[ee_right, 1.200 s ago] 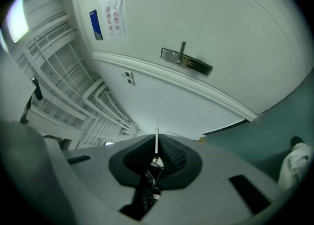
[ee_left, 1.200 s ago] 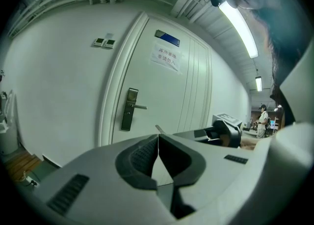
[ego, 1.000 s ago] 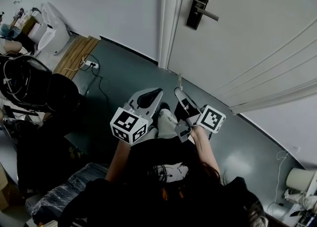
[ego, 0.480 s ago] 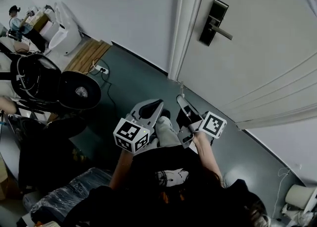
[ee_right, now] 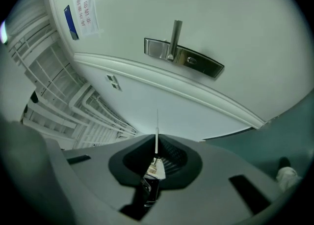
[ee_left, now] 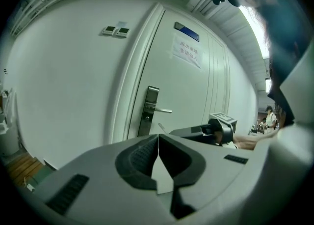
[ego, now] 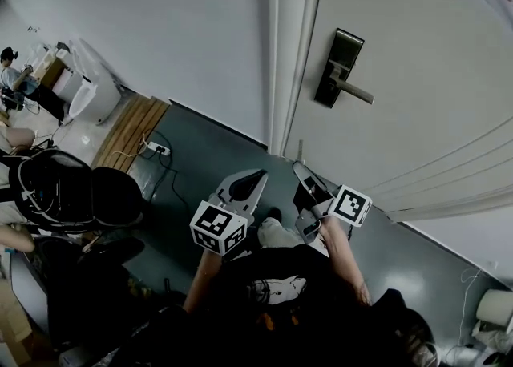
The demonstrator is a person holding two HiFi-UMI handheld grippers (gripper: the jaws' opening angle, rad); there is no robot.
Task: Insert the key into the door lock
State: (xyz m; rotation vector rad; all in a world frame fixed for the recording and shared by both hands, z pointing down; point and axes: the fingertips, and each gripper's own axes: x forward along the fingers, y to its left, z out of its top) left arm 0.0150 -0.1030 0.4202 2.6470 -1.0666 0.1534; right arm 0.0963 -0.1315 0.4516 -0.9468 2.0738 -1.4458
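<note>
Nearest, the person's arms (ego: 341, 257) hold both tools out low over the dark grey-green floor (ego: 208, 145). The left tongs (ee_left: 158, 140) are pressed together with nothing between them. Just beside them, the right tongs (ee_right: 156, 145) pinch the key (ee_right: 157, 128) by its head, and its thin blade sticks straight out past the tips towards the door (ego: 417, 45). The key is in the air, well apart from the door lock (ego: 344, 69). The lock sits higher up on the closed white door, a dark plate with a metal lever handle (ego: 353, 91) pointing away from the door frame. Off to the left, farther along the wall, a white power strip (ego: 158, 147) lies on the floor beside a wooden board (ego: 128, 125).
</note>
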